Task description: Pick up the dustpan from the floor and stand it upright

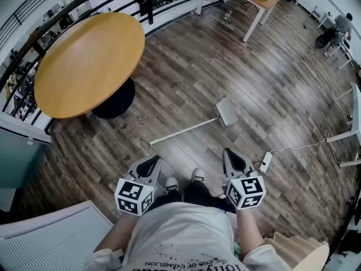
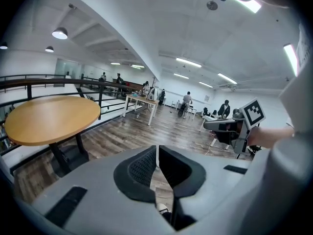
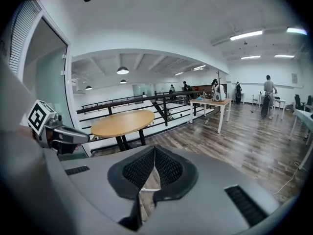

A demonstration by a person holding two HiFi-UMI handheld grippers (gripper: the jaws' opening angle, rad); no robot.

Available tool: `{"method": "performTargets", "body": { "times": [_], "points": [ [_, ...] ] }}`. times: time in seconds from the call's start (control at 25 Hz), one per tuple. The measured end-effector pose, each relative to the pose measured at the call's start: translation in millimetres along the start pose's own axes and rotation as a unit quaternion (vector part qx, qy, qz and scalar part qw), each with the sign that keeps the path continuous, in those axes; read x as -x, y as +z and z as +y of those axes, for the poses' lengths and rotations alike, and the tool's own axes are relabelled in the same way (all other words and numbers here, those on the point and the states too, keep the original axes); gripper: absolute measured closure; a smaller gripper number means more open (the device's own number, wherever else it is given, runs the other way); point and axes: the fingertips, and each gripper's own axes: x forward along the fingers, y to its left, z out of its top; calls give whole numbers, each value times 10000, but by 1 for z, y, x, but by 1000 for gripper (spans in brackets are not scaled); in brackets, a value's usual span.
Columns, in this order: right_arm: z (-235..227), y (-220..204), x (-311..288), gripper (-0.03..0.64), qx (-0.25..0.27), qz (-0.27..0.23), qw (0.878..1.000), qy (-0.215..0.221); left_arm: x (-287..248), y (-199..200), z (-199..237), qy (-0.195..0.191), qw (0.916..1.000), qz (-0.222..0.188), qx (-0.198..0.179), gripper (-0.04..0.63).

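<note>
The wood floor (image 1: 225, 55) bears a dustpan (image 1: 227, 113) and round table (image 1: 90, 61).

Dustpan (image 1: 227, 112) lying flat on the wood floor (image 1: 271, 66), not upright.
Grey squarish pan head, long thin pale handle; in the head view the handle runs diagonally down-left from the pan.

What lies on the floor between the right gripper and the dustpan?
Nothing: in the head view only bare wooden floor separates the right gripper from the dustpan.
</note>
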Motion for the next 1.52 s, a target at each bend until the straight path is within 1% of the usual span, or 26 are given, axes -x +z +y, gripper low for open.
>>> {"method": "performTargets", "body": {
  "times": [0.16,0.36,0.56,0.68,0.8,1.0,1.12,1.36,1.52],
  "points": [
    [-7,-4,-7,591,-120,70,9999,-78,-8,5,1,-99,9999,4,-50,558],
    [-20,2,-28,591,-131,26,9999,21,-27,10,9,-33,10000,39,-1,558],
    [-44,10,-53,591,-174,91,9997,121,-55,26,12,35,9999,71,82,558],
    [-67,18,-69,591,-134,114,9997,187,-78,35,14,85,9998,83,168,558],
    [-92,30,-86,591,-76,111,9996,265,-101,49,17,181,9994,50,295,561],
    [-132,64,-114,591,209,-16,9990,387,-134,76,31,464,9973,-55,559,565],
    [-158,78,-127,591,266,-87,9983,504,-153,89,32,621,9963,-99,594,566],
    [-183,79,-148,591,274,36,9965,792,-178,103,31,929,9933,-176,662,566],
    [-181,71,-160,591,214,178,9950,957,-183,97,33,995,9932,-26,611,566]
  ]
}}
